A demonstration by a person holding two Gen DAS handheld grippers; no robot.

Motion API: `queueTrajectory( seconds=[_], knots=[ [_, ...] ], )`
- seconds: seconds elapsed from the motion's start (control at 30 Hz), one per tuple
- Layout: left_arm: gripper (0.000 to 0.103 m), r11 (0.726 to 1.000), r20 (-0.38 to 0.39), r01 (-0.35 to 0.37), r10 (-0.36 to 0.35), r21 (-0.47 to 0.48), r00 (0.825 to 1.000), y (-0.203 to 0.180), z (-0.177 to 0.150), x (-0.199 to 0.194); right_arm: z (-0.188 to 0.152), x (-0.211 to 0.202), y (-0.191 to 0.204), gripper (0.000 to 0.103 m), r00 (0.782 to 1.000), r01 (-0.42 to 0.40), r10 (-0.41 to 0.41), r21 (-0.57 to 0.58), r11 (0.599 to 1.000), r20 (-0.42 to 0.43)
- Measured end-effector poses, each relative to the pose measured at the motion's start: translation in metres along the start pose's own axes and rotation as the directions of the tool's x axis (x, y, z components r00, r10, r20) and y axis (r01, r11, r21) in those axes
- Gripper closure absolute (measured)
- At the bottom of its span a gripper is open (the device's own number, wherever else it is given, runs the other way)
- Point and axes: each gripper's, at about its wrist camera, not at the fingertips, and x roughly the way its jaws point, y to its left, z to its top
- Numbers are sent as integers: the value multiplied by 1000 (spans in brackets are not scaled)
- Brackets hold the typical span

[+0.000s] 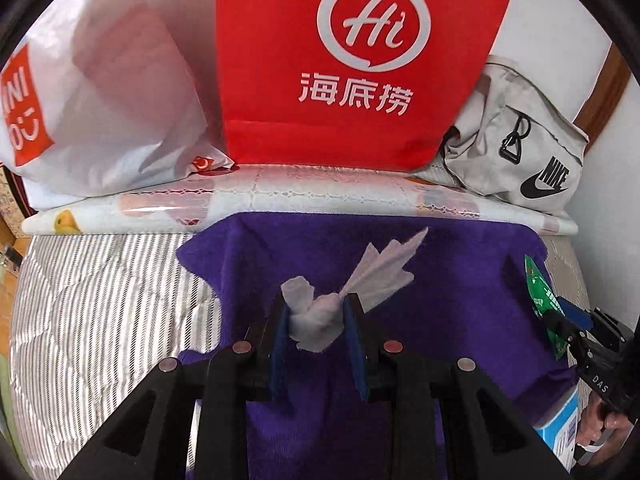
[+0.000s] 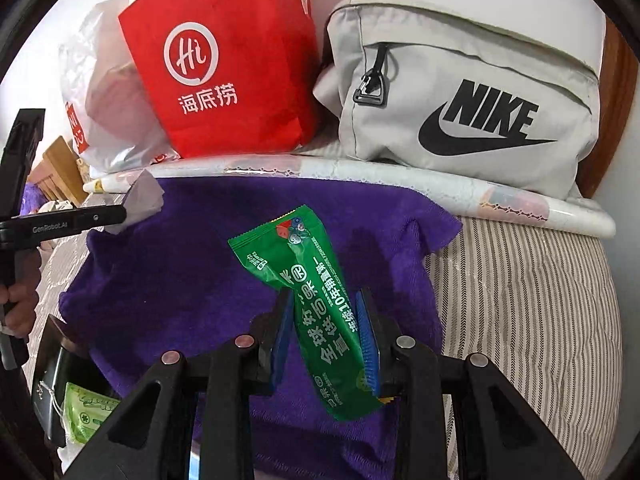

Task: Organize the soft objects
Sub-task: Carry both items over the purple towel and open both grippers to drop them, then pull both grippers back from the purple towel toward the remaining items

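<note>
Both tools loaded, hanging over the purple terry towel (image 1: 440, 320) on the striped bed cover (image 1: 100, 300).

We've got the left tool (image 1: 316, 316) pinching a crumpled white paper tissue (image 1: 320, 320); its loose end fans out ahead and right of the pads. Our right tool (image 2: 326, 332) is clamped on a green foil snack sachet (image 2: 304, 280), which sticks out forward past the fingertips. Ahead of both: red paper bag with white logo (image 1: 360, 60), white plastic shopping bag (image 1: 112, 100), grey fabric waist bag (image 2: 460, 92).
</note>
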Motion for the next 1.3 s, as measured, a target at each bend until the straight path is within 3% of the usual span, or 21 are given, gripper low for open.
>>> queueTrajectory(
  seconds=[0.1, 0.2, 0.27, 0.33, 0.5, 0.6, 0.73, 0.93, 1.0, 1.13, 1.2, 1.3],
  knots=[
    [77, 1000, -8, -3, 3, -3, 1000, 1, 4, 5, 1, 3, -2, 71, 1000, -1, 1, 2, 1000, -9],
    [70, 1000, -17, 16, -16, -1, 1000, -1, 6, 7, 3, 8, -2, 67, 1000, -7, 7, -6, 1000, -23],
    [55, 1000, -9, 19, -19, 1, 1000, -3, 6, 5, 2, 9, -1, 65, 999, -8, 8, -14, 1000, -33],
    [47, 1000, 5, 7, -7, 11, 1000, -5, 5, 2, 2, 9, 0, 63, 999, -13, 12, -16, 1000, -31],
    [38, 1000, 15, -18, 18, 7, 1000, -3, 0, -10, 2, 0, 1, 35, 1000, 0, 0, -6, 1000, -10],
    [37, 999, 21, -38, 38, 9, 999, -1, -7, -22, 1, -8, 1, 33, 1000, 6, -5, 17, 1000, -19],
    [27, 997, 28, -75, 75, 13, 997, -5, -21, -46, -4, -24, 4, 31, 999, 49, -48, 23, 999, -21],
    [27, 997, 76, -64, 62, 31, 995, -16, -49, -86, -16, -62, 15, 26, 999, 53, -53, 6, 999, 13],
    [27, 998, 95, -58, 56, 19, 994, -16, -63, -103, -23, -78, 22, 13, 996, 82, -82, -2, 997, 38],
    [27, 999, 160, -36, 31, 26, 987, -21, -87, -132, -42, -110, 36, 12, 987, 103, -99, -30, 994, 128],
    [27, 999, 179, -45, 40, 24, 983, -22, -101, -145, -50, -122, 41, 12, 988, 76, -69, -48, 996, 136],
    [27, 1000, 186, 1, -1, -1, 982, -18, -119, -160, -65, -139, 45, 12, 989, 47, -41, -38, 998, 143]
  ],
)
